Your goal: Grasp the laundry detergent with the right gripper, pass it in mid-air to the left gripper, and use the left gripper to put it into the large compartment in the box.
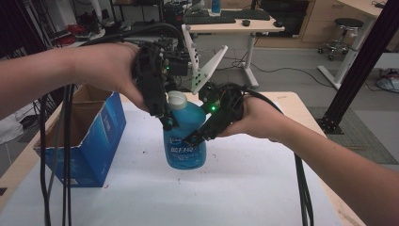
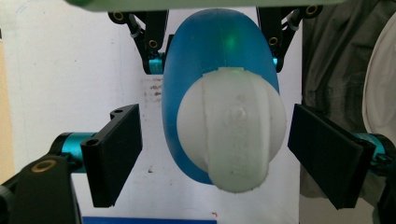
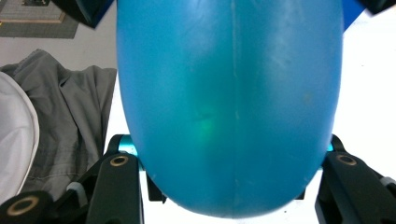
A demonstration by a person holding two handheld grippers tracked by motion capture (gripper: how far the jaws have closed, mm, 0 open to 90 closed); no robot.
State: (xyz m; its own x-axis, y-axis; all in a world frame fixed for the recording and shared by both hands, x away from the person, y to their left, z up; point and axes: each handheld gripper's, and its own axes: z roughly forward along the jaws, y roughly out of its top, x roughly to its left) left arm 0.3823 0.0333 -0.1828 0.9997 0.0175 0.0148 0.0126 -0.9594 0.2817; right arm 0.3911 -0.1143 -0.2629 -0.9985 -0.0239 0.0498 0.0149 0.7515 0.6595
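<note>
A translucent blue bottle [image 1: 185, 143] with a white cap [image 1: 177, 100] stands upright over the white table top [image 1: 244, 188]; whether its base rests on it I cannot tell. My right gripper [image 1: 196, 137] comes in from the right and is shut on the bottle's body [image 3: 229, 107], one jaw on each side. My left gripper [image 1: 167, 121] reaches down from above at the cap. In the left gripper view the cap [image 2: 233, 135] sits between the two black pads [image 2: 114, 154] with a gap on either side, so the left gripper [image 2: 217, 151] is open.
An open blue cardboard box [image 1: 89, 141] stands at the table's left. Black cables [image 1: 66, 155] hang down in front of it. A grey cloth [image 3: 70, 121] lies off the table's edge. A desk with a keyboard [image 1: 221, 21] and a stool [image 1: 346, 28] stand beyond.
</note>
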